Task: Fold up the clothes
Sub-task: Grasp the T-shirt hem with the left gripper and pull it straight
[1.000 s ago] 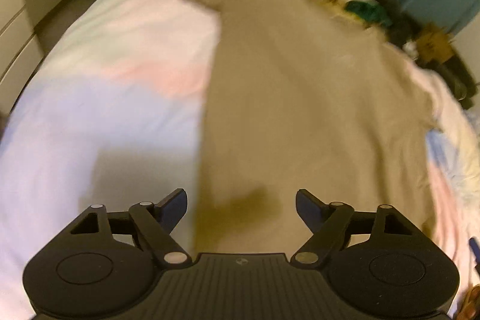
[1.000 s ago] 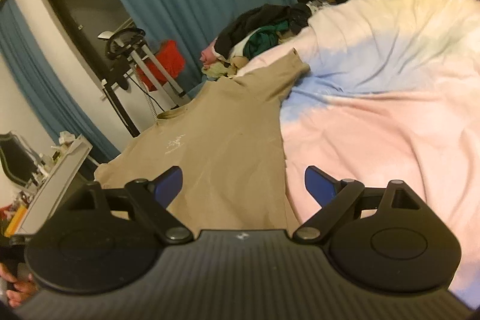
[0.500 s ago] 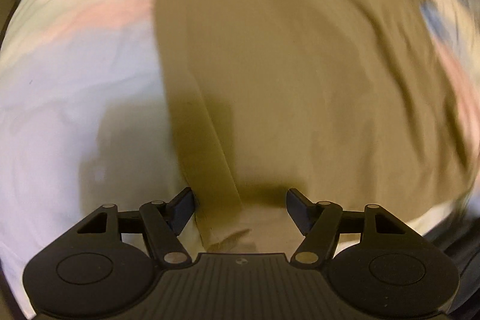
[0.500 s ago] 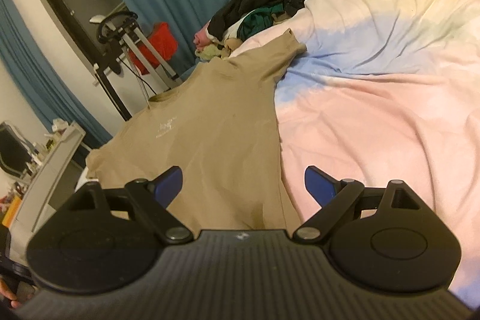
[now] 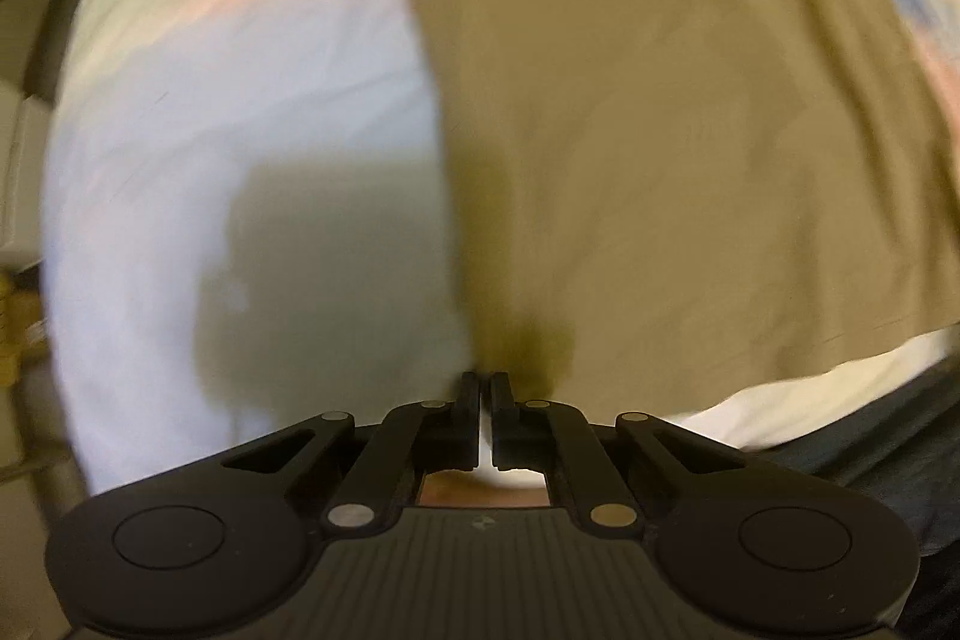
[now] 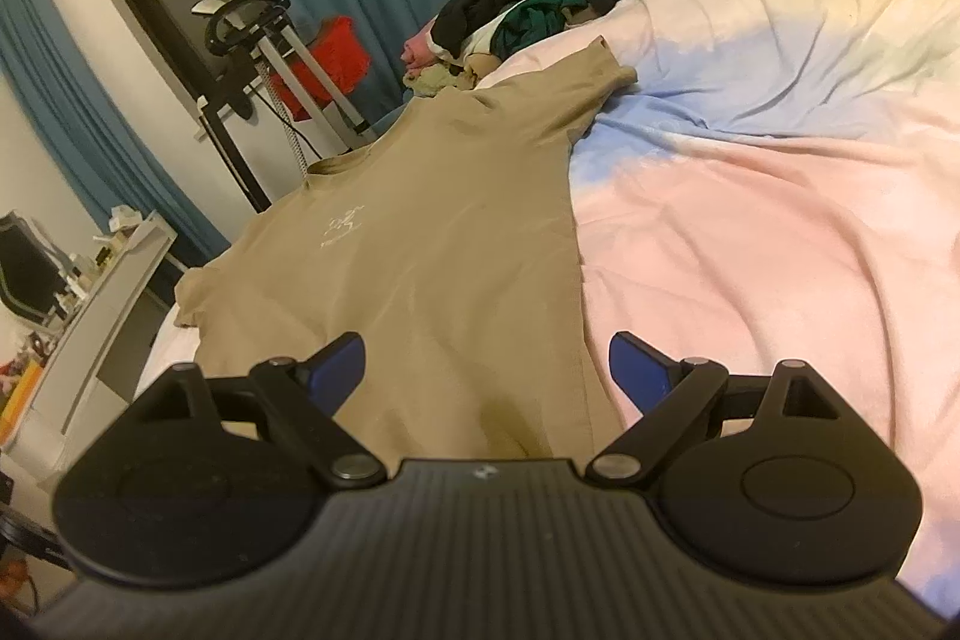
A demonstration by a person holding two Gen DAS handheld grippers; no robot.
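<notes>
A tan T-shirt (image 6: 420, 250) lies spread flat on the bed, front up, with a small white chest logo. In the left wrist view the shirt (image 5: 660, 130) fills the upper right. My left gripper (image 5: 486, 379) has its fingers closed together at the shirt's near hem corner; the view is blurred, so the pinched cloth itself is hidden. My right gripper (image 6: 486, 361) is open and empty, hovering low over the shirt's near hem by its right side edge.
The bed has a pastel pink, blue and white duvet (image 6: 780, 160). A pile of dark and green clothes (image 6: 528, 4) lies beyond the shirt's far sleeve. An exercise bike (image 6: 264, 58), blue curtains and a white desk (image 6: 102, 316) stand past the bed's left edge.
My left gripper dropped to the shirt's hem corner and closed its fingers from wide open. My right gripper stayed open and moved slightly closer to the hem.
</notes>
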